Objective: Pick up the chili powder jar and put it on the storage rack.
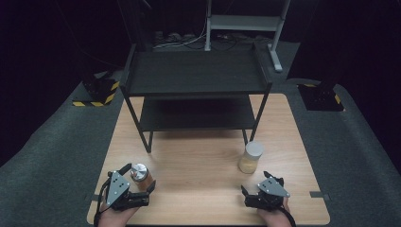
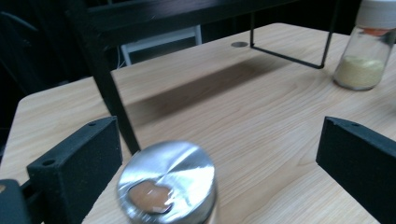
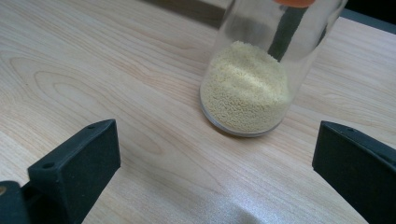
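Wooden table [image 1: 198, 156] near edge: both tongs [image 1: 137, 182] [image 1: 253, 184] released, silver-lidded jar [image 1: 140, 176] between left jaws.

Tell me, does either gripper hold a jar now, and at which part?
Neither holds anything. The left gripper stands open around the steel-lidded jar, and the right gripper is open just short of the grain jar.

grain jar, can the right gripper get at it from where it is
Probably yes: the right gripper sits just short of the grain jar, jaws open wide, with bare table between them and nothing in the way.
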Motion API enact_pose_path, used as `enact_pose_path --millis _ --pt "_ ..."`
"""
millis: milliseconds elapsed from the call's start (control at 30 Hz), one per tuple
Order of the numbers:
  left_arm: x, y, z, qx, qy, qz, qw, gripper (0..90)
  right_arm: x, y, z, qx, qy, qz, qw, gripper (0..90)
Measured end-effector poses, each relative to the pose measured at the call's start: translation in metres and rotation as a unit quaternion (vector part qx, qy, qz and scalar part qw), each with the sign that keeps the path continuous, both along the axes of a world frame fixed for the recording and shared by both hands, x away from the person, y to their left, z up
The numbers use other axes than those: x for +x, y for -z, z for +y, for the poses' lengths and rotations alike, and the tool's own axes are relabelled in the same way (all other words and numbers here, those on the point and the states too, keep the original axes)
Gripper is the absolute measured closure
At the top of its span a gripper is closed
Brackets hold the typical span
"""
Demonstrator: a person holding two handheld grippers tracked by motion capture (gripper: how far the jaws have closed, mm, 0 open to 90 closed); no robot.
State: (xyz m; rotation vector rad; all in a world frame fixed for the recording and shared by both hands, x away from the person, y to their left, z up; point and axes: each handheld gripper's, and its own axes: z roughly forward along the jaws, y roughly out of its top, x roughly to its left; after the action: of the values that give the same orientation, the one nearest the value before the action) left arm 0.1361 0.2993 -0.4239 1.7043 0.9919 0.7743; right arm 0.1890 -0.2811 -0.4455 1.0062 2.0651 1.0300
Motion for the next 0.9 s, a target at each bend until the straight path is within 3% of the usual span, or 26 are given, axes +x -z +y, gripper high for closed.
enact_pose_path --millis 267,533,900 --pt "0.003 0.013 0.005 -0.009 -0.014 0.007 0.9998 0.5 0.0 0.0 -0.001 0.001 0.0 0.0 1.0 0.0" --pt "0.004 0.025 0.009 -0.018 -0.021 -0.002 0.9996 0.4 0.0 0.0 -0.001 0.003 0.0 -0.001 1.0 0.0" --pt "0.014 0.036 0.015 -0.031 -0.015 0.018 0.9992 7.4 -0.001 0.001 -0.001 0.004 0.001 -0.003 1.0 0.0"
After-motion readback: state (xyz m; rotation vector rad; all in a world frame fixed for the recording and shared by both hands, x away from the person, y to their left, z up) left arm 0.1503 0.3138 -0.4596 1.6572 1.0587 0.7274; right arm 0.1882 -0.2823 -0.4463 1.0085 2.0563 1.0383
